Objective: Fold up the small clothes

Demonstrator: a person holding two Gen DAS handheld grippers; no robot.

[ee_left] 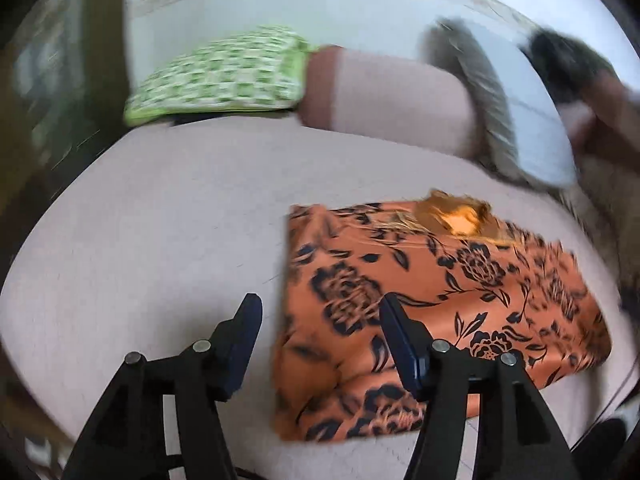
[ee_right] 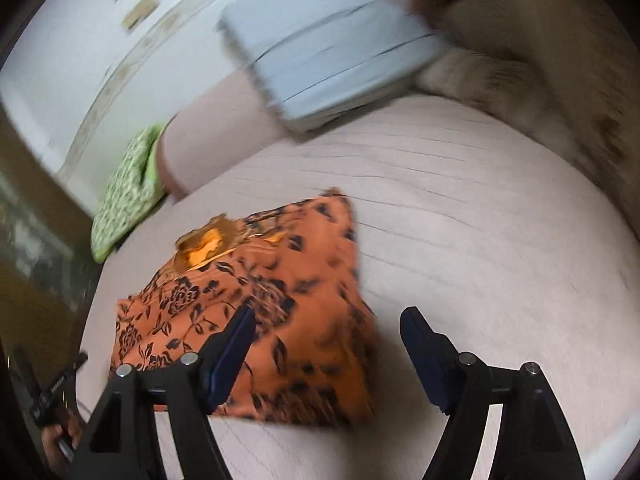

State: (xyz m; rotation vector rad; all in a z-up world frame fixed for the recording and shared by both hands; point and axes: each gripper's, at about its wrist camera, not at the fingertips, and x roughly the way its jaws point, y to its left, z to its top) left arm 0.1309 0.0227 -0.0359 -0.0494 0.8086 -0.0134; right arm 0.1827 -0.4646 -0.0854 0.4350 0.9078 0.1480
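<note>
Over the bed (ee_left: 140, 240), both my tools hang apart above the folded orange garment (ee_left: 420, 300): left tool (ee_left: 320, 312), right tool (ee_right: 328, 326).

— What is the orange floral garment (ee_left: 436, 300) made of?
— Thin cloth with a slight satin sheen, and a glossier golden lining (ee_left: 460, 216) at the neck.
— And under it?
— A matt pinkish bedsheet (ee_left: 160, 220), finely ribbed.
— The gripper fingers (ee_right: 232, 344)?
— Matt black plastic, dark blue pads, shiny metal pins.
— Behind?
— A green checked pillow (ee_left: 224, 76) of matt cloth, and a smooth pale blue-grey cushion (ee_right: 328, 52).
</note>
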